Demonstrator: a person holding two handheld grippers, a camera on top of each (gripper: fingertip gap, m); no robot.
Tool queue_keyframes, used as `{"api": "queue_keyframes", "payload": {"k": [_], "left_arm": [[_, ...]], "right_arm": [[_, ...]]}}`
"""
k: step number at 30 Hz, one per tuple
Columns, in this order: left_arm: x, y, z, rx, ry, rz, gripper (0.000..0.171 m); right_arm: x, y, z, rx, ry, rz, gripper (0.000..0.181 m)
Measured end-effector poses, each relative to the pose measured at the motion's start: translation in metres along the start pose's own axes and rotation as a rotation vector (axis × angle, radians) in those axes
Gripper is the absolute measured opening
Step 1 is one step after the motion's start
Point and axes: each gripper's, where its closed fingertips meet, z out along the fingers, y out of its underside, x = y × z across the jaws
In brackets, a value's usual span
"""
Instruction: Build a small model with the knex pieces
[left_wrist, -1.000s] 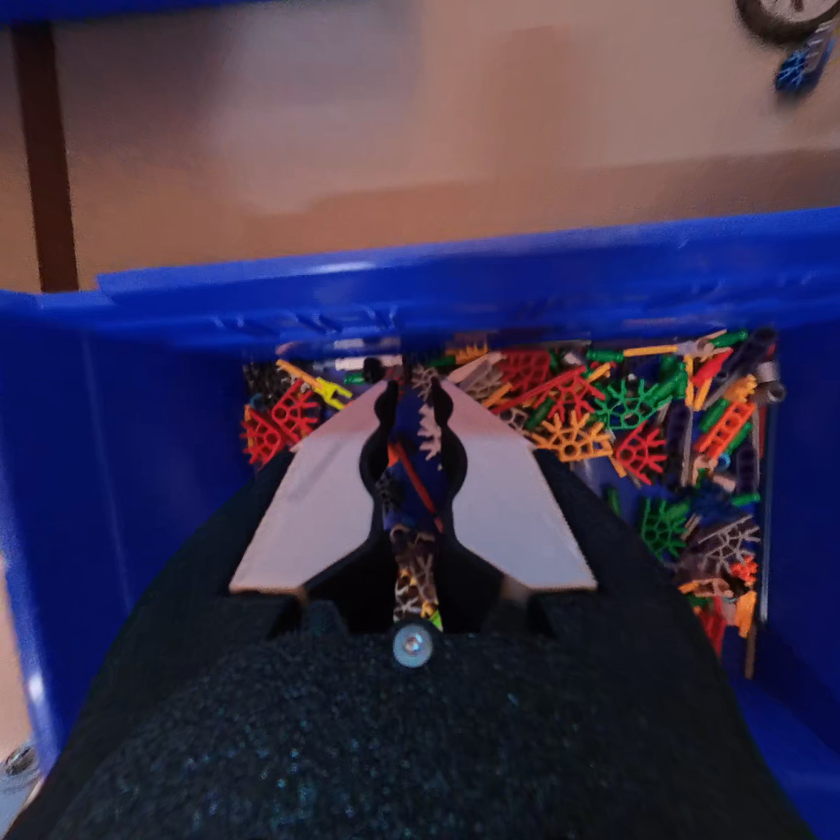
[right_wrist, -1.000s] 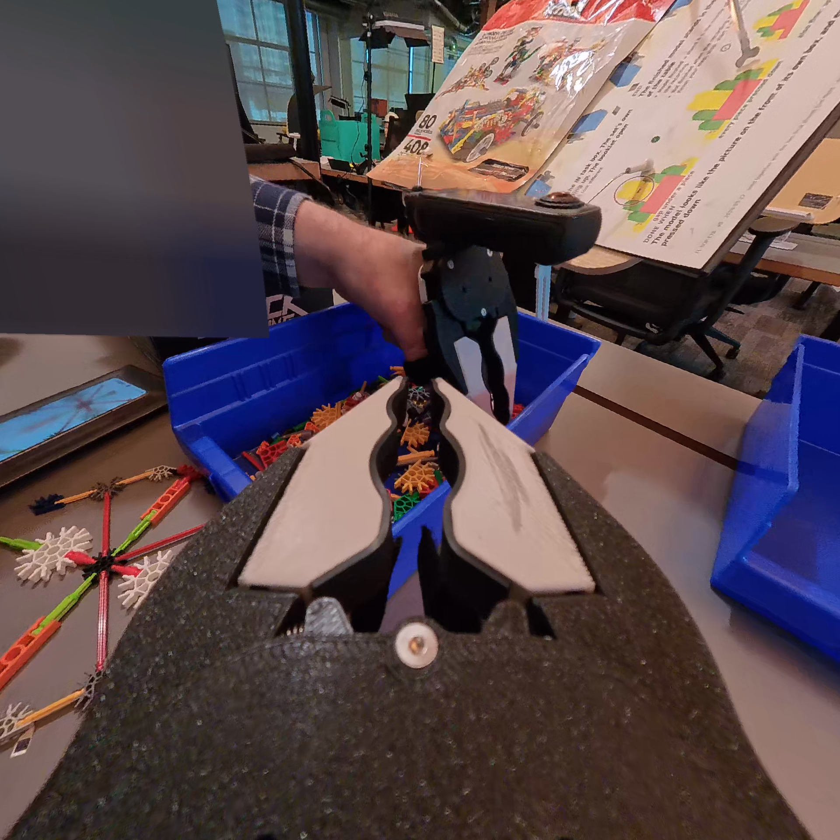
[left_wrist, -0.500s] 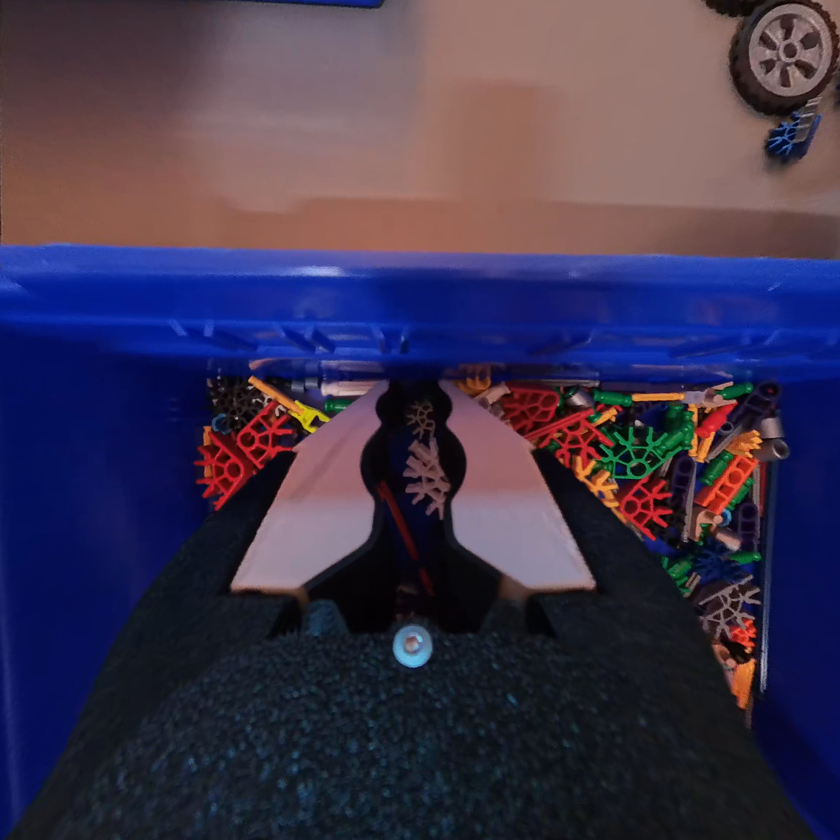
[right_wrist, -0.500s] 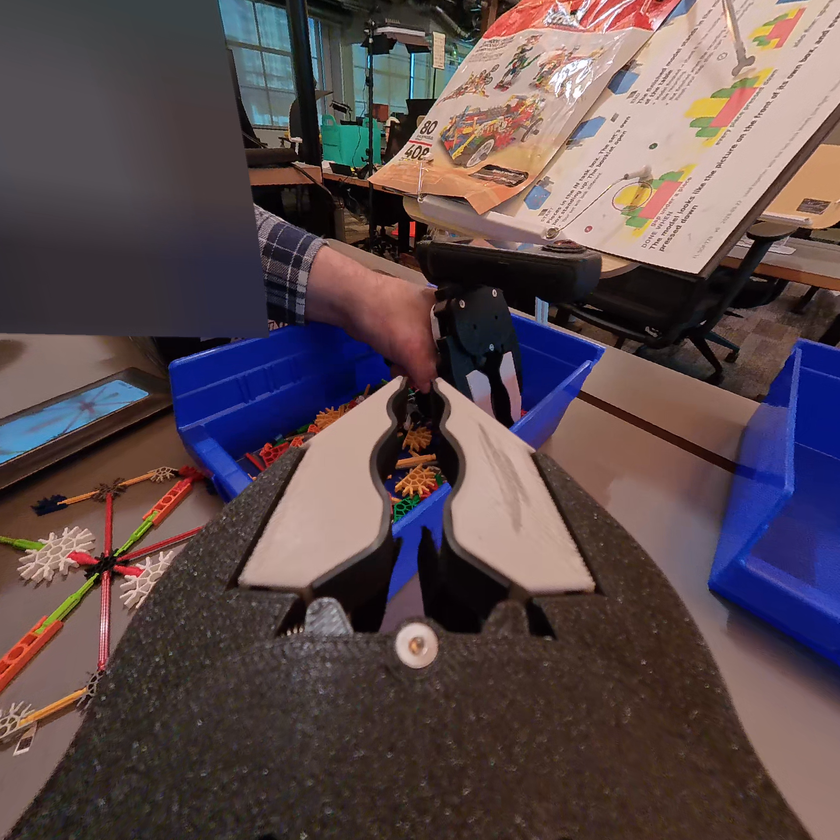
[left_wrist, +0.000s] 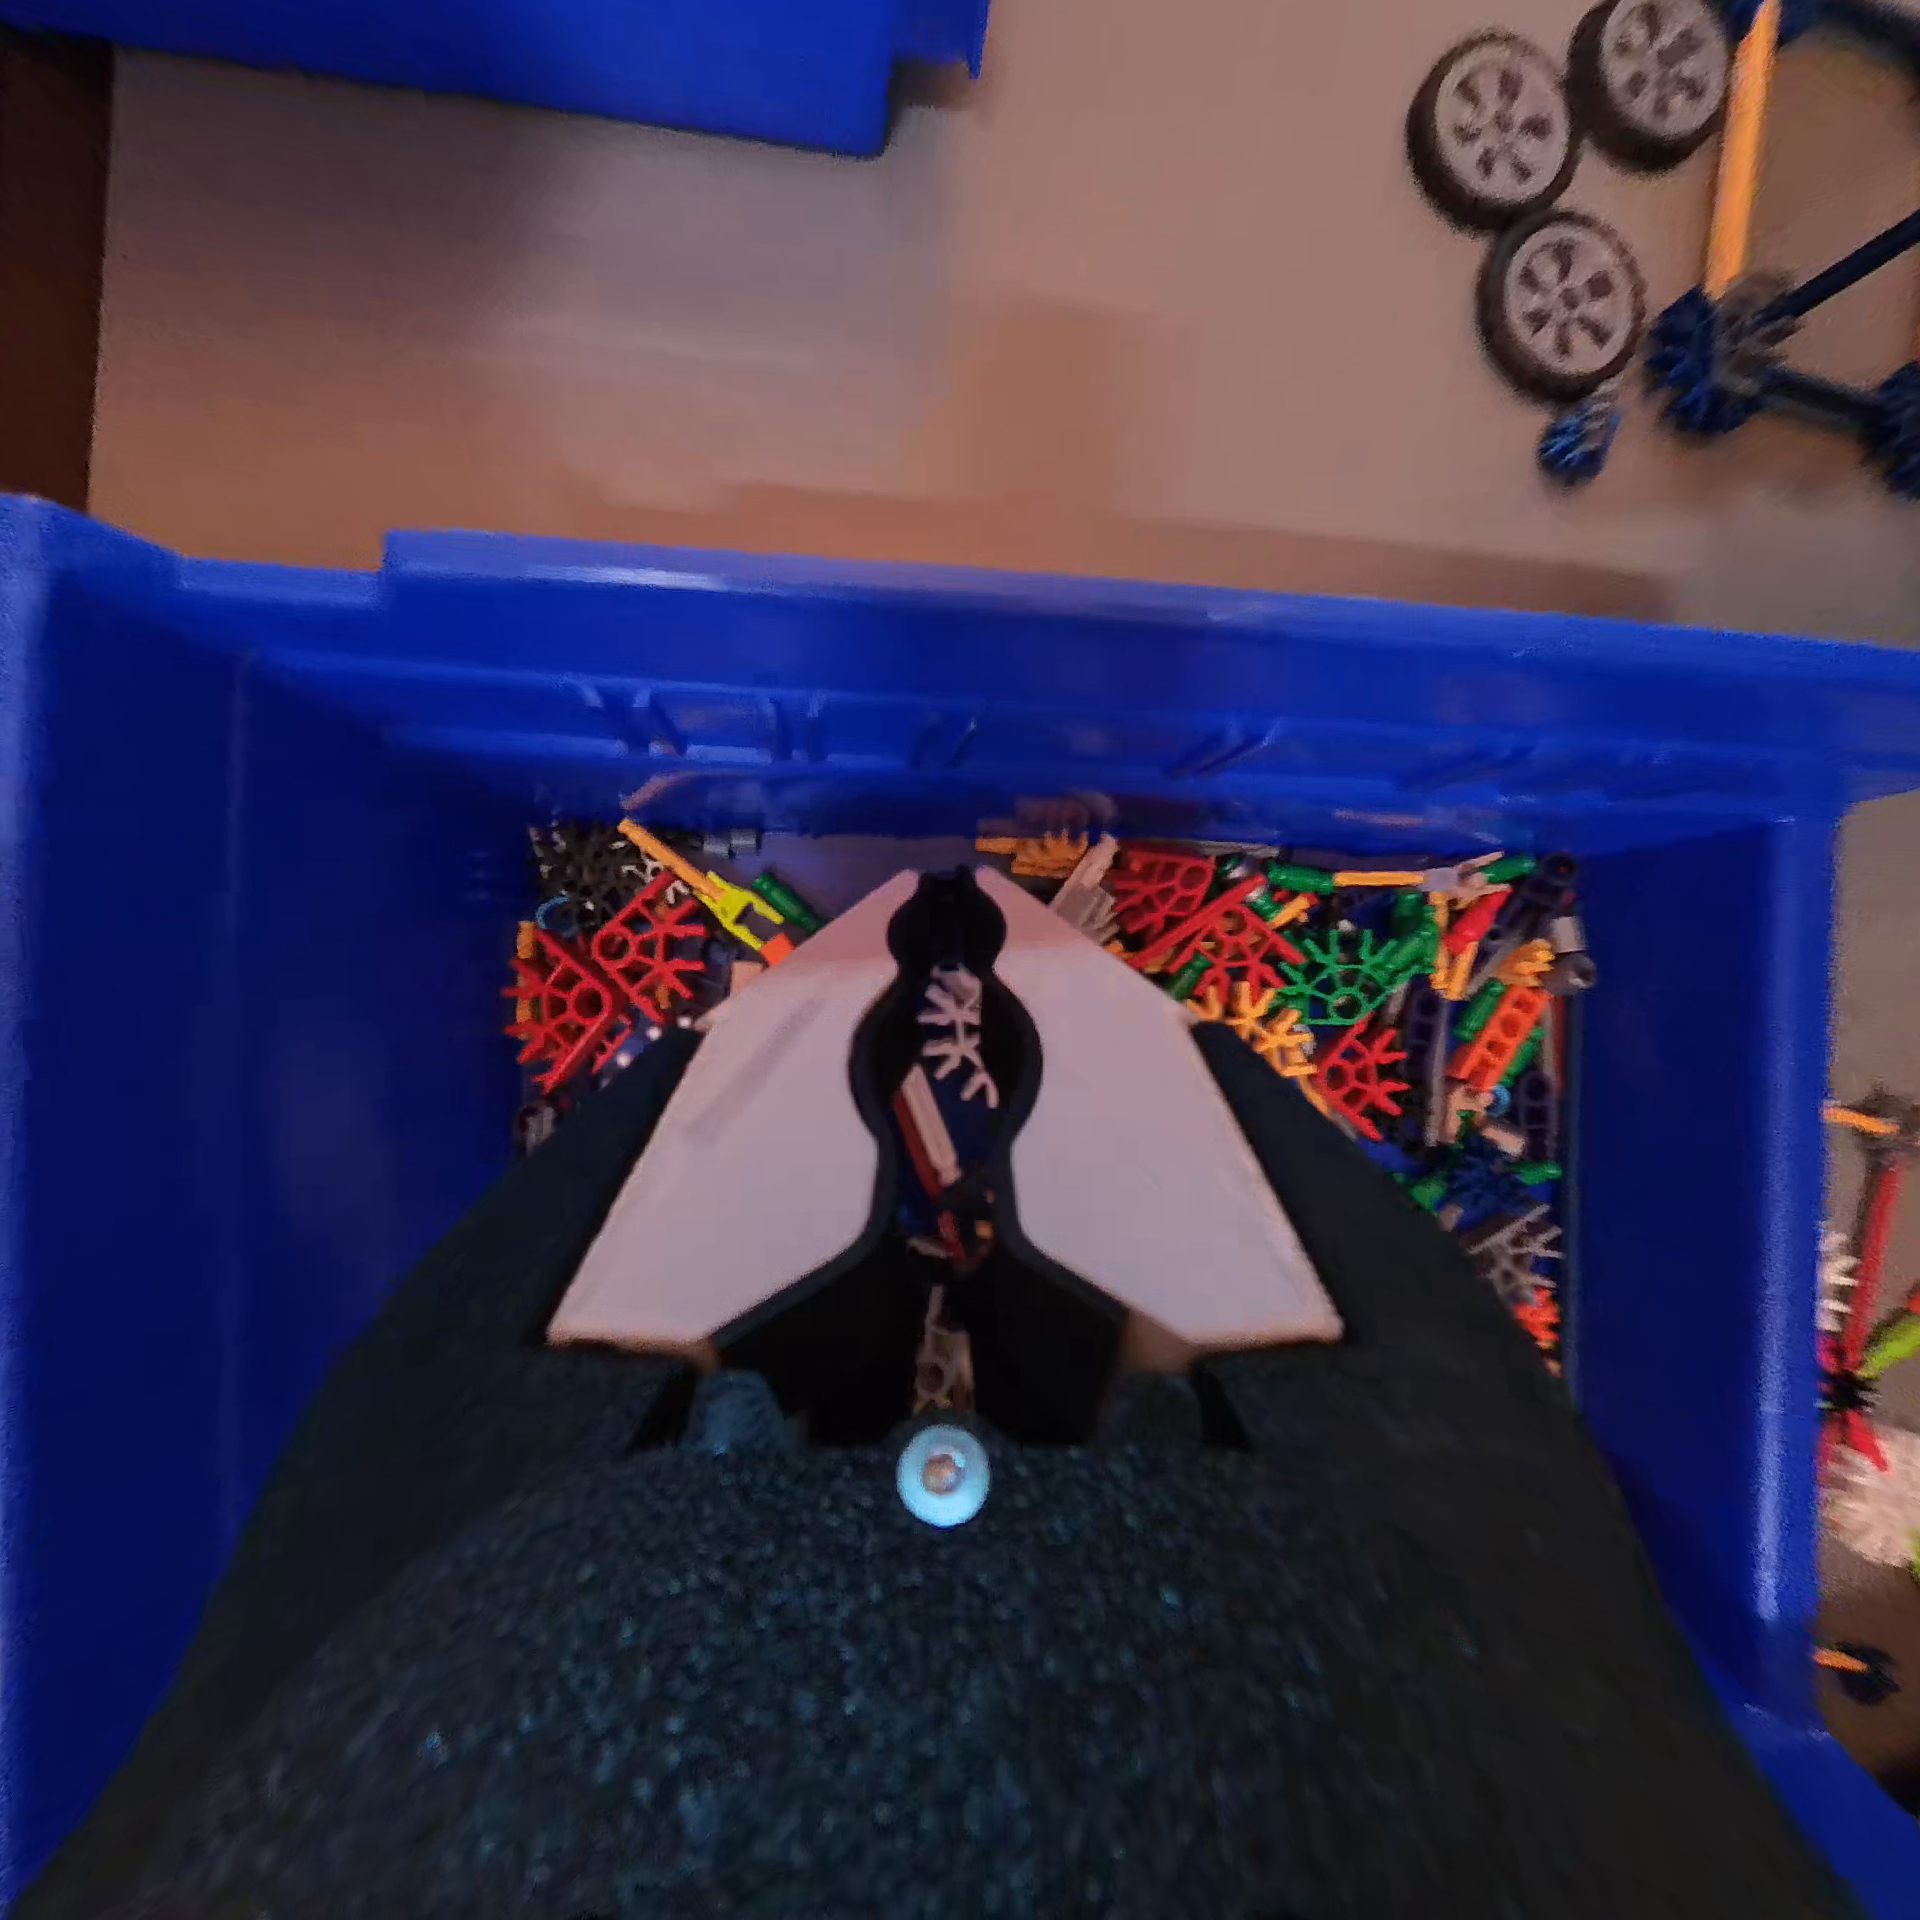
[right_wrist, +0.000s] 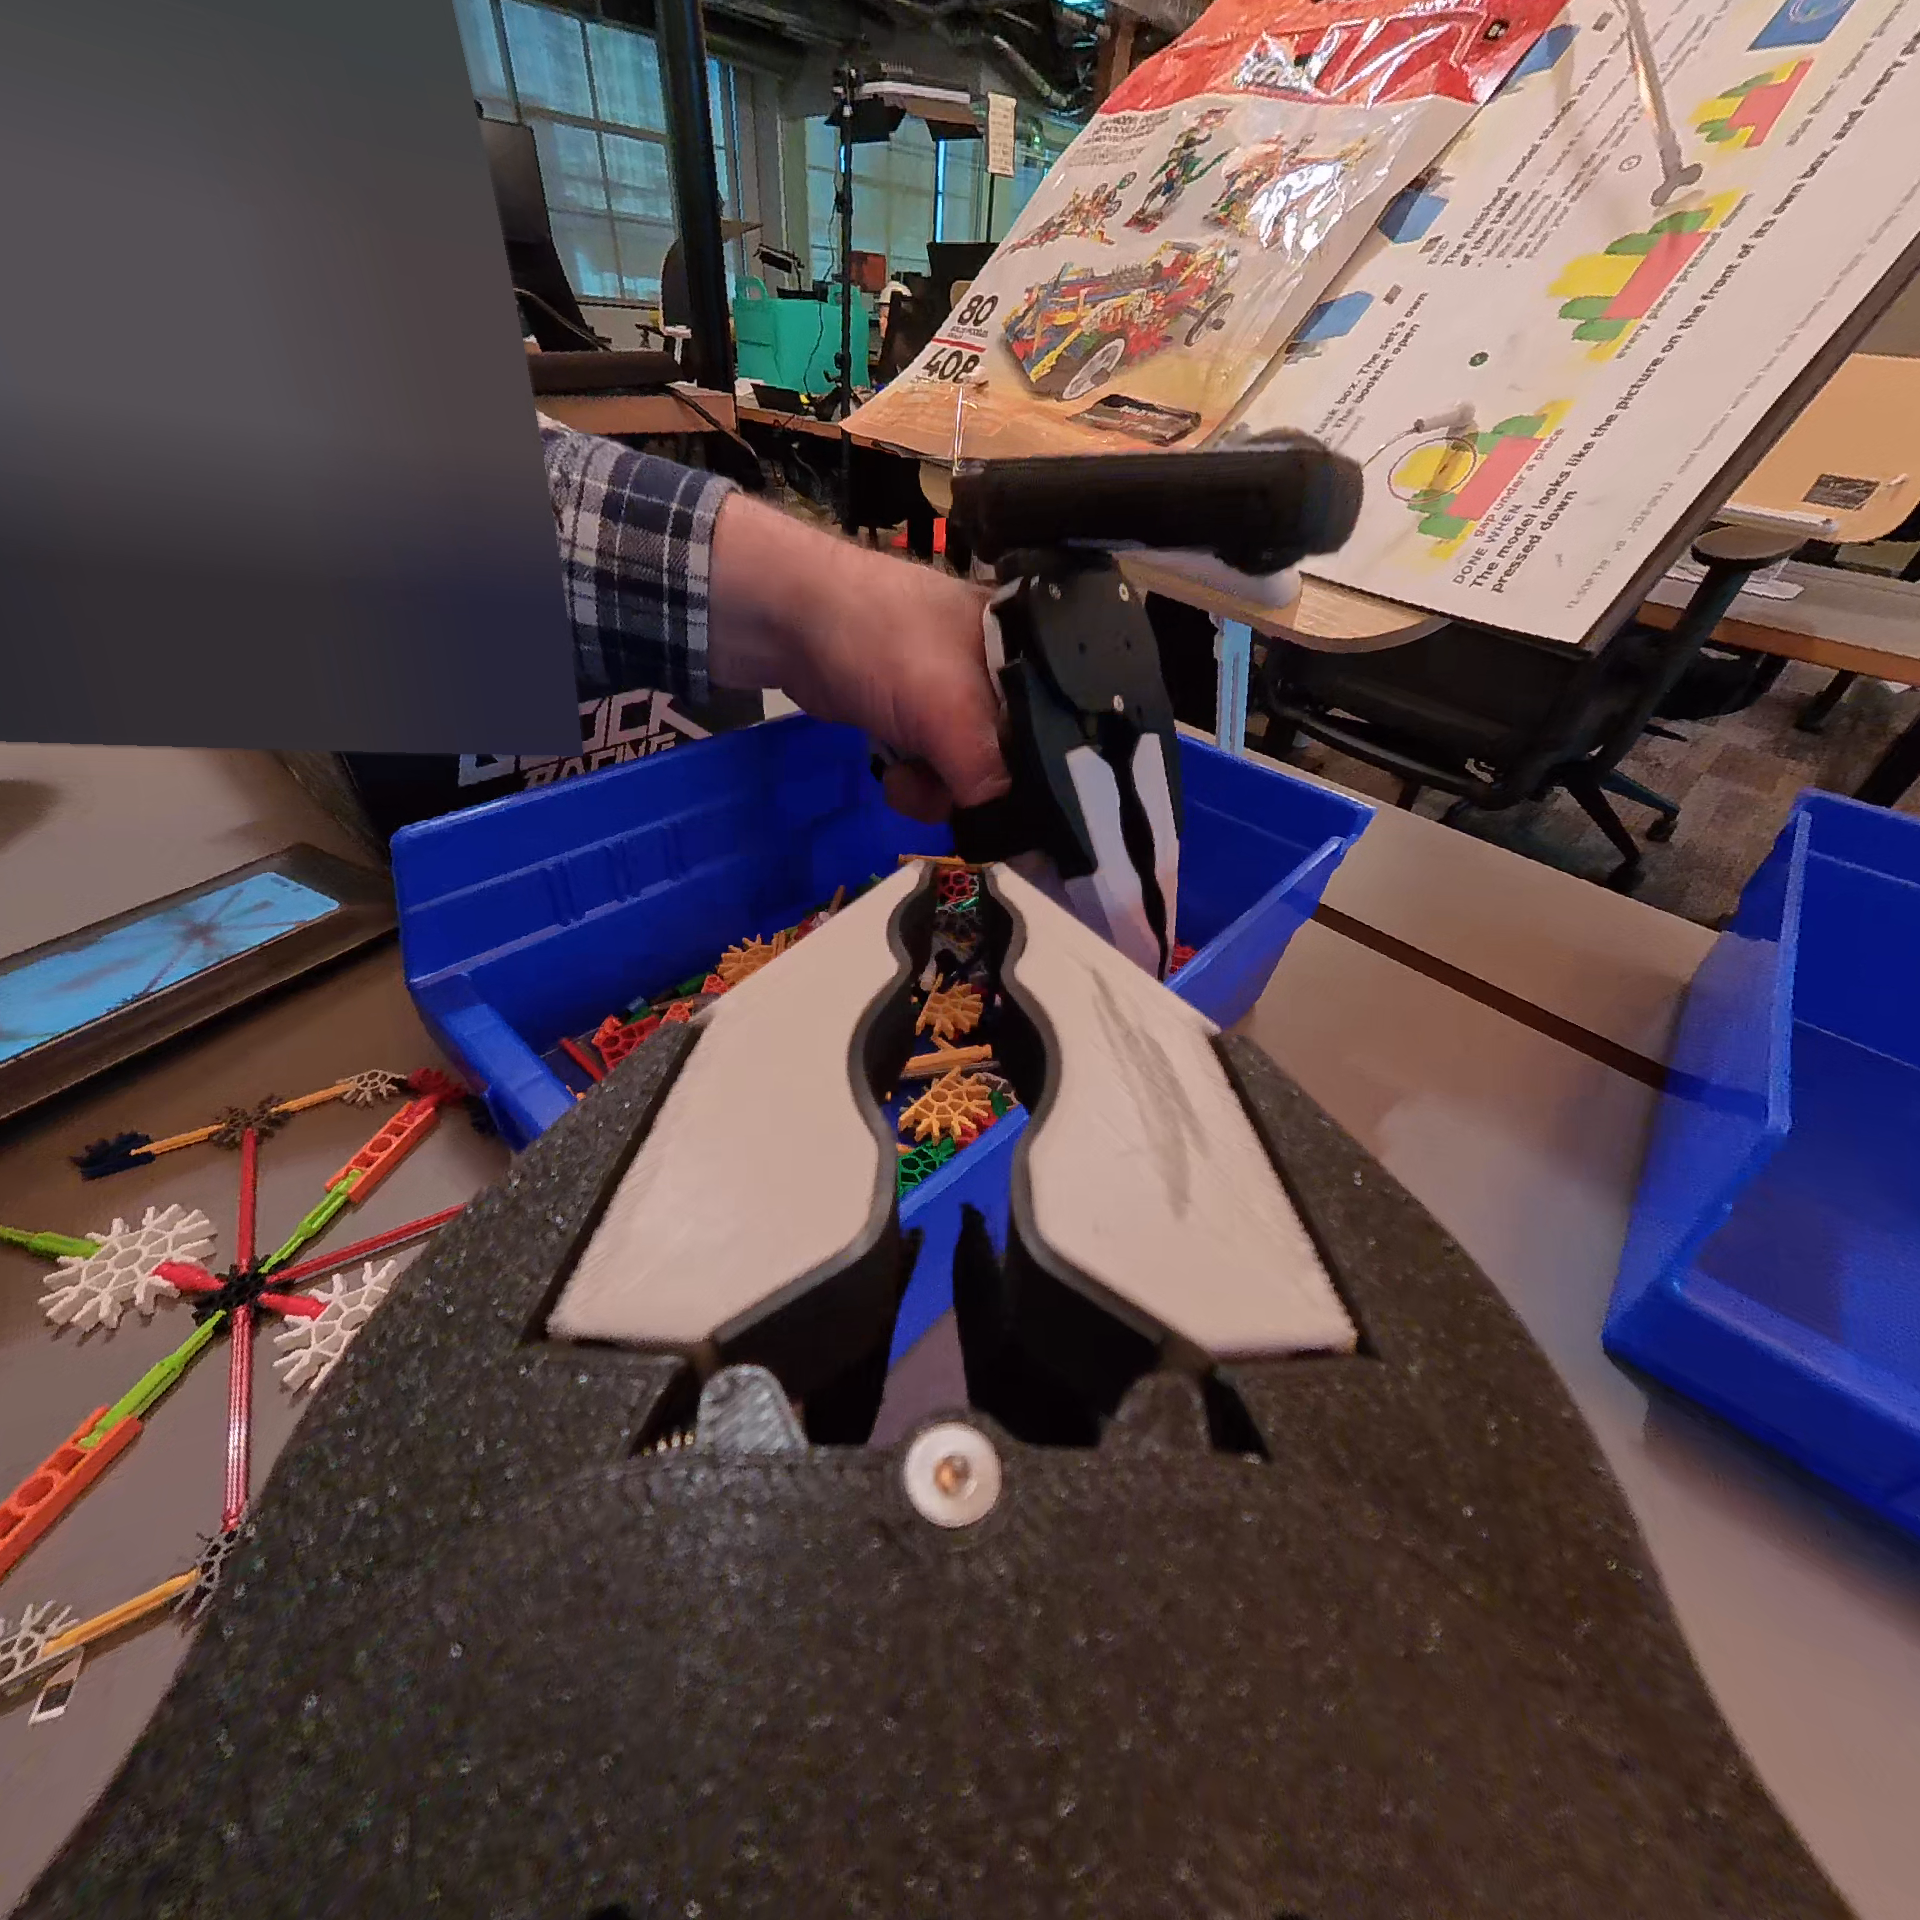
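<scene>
A blue bin (left_wrist: 1039, 665) holds a heap of small coloured rod-and-connector pieces (left_wrist: 1299, 956). My left gripper (left_wrist: 948, 881) points down into it, fingertips together; I cannot make out anything pinched between them. White snowflake connectors (left_wrist: 961, 1029) lie below the fingers. In the right wrist view a person's hand (right_wrist: 862, 665) holds the left gripper (right_wrist: 1153, 935) over the far right part of the bin (right_wrist: 644, 831). My right gripper (right_wrist: 958, 878) hovers at the bin's near side, above the pieces (right_wrist: 945, 1101), with a narrow gap at the tips and nothing in it.
Three black wheels (left_wrist: 1496, 130) and a blue-and-yellow rod frame (left_wrist: 1766, 343) lie beyond the bin. A second blue bin (right_wrist: 1818, 1143) stands to the right. A flat star of rods and white snowflakes (right_wrist: 239, 1288), a tablet (right_wrist: 156, 966) and a tilted instruction board (right_wrist: 1507, 260) surround it. Spacing between my two grippers at the tips: around 15 cm.
My left gripper's fingertips have closed from a clear gap to touching, and it has lifted a little from the pieces. My right gripper has stayed put.
</scene>
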Motion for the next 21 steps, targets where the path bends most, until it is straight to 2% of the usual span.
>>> {"api": "queue_keyframes", "payload": {"k": [5,9,15,21], "left_arm": [[0.015,-0.016,-0.022,0.139,0.153,-0.127,0.002],[0.041,-0.025,-0.048,0.217,0.19,-0.134,0.001],[0.104,-0.044,-0.1,0.376,0.149,-0.073,0.002],[0.17,-0.035,-0.134,0.484,0.081,-0.079,0.002]], "right_arm": [[-0.001,-0.001,0.0,0.005,-0.003,0.004,0.008],[-0.004,-0.001,0.001,0.0,-0.012,-0.004,0.009],[-0.017,-0.006,0.005,0.005,-0.003,-0.072,0.013],[-0.055,-0.024,0.009,-0.011,0.012,-0.233,0.022]]}}
